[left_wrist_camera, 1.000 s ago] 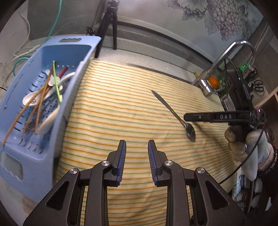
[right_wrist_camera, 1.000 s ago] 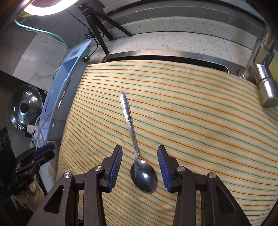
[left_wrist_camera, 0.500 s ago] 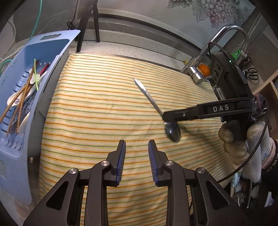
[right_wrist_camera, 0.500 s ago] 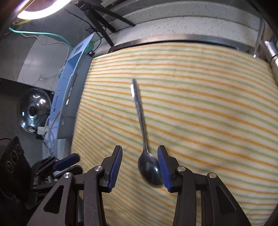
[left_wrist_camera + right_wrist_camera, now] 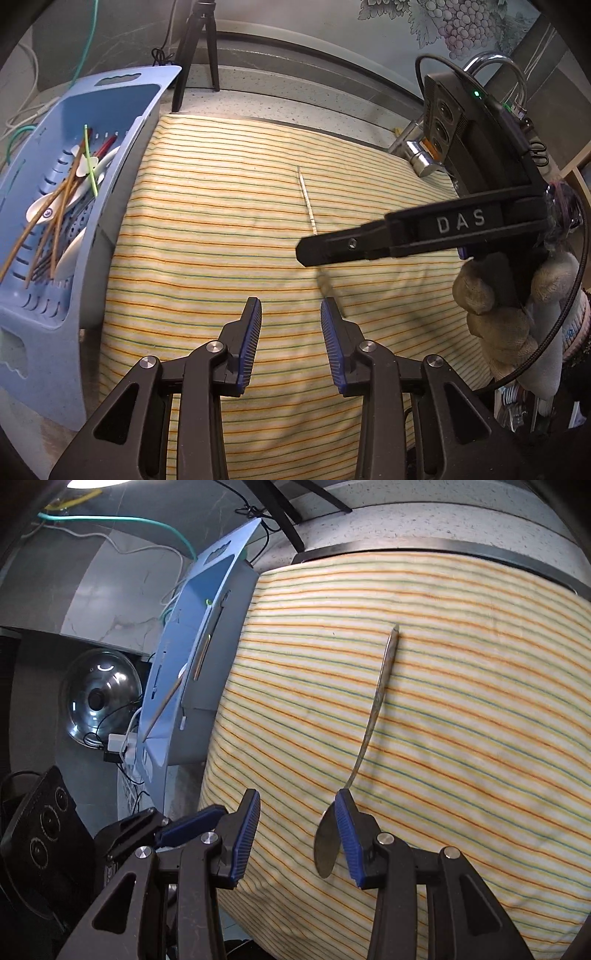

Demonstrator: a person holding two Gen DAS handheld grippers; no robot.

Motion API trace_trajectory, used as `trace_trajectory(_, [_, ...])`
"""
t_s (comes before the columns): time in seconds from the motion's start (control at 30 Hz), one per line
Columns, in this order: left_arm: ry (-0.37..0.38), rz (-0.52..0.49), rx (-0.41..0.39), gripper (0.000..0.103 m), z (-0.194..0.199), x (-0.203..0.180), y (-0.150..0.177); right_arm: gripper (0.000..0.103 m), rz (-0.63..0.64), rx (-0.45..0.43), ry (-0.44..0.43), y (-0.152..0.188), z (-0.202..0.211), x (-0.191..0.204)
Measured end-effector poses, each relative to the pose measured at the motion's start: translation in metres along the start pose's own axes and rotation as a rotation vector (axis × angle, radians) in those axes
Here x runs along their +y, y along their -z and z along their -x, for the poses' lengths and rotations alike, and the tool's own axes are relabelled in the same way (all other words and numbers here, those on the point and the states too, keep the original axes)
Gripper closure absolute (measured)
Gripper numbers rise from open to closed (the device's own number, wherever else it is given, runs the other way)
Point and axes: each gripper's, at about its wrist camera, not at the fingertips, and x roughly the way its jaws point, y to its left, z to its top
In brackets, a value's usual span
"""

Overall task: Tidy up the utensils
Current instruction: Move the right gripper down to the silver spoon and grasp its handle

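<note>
While a second ago the metal spoon [image 5: 373,716] lay centred between the right gripper [image 5: 297,830] fingers, its bowl now touches the right pad — jaws apart, nothing clamped; left gripper [image 5: 290,339] apart, idle — regrasp likely.

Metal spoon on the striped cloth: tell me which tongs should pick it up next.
Right. The right tongs are open with the metal spoon bowl against the inside of one finger. The left tongs are open too, but hold nothing and sit short of the spoon.
</note>
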Motion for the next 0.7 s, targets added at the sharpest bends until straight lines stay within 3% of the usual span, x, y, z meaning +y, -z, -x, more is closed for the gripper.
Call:
trace_trajectory(0.27, [-0.002,-0.062,0.031,0.071,-0.022,-0.015,-0.005,0.064,-0.011,-0.038,0.072,-0.015,0.007,-0.013])
trace_trajectory(0.33, [-0.019,-0.096,0.049,0.066,-0.032,-0.02,-0.006,0.064,-0.028,-0.051,0.082,-0.02,0.005,-0.019])
trace_trajectory(0.5, [-0.024,-0.131,0.059,0.065,-0.046,-0.026,-0.006,0.066,-0.087,-0.062,0.031,-0.03,-0.005,-0.031])
trace_trajectory(0.7, [-0.036,-0.175,0.006,0.065,-0.05,-0.03,0.002,0.072,-0.12,-0.092,0.026,-0.035,-0.016,-0.032])
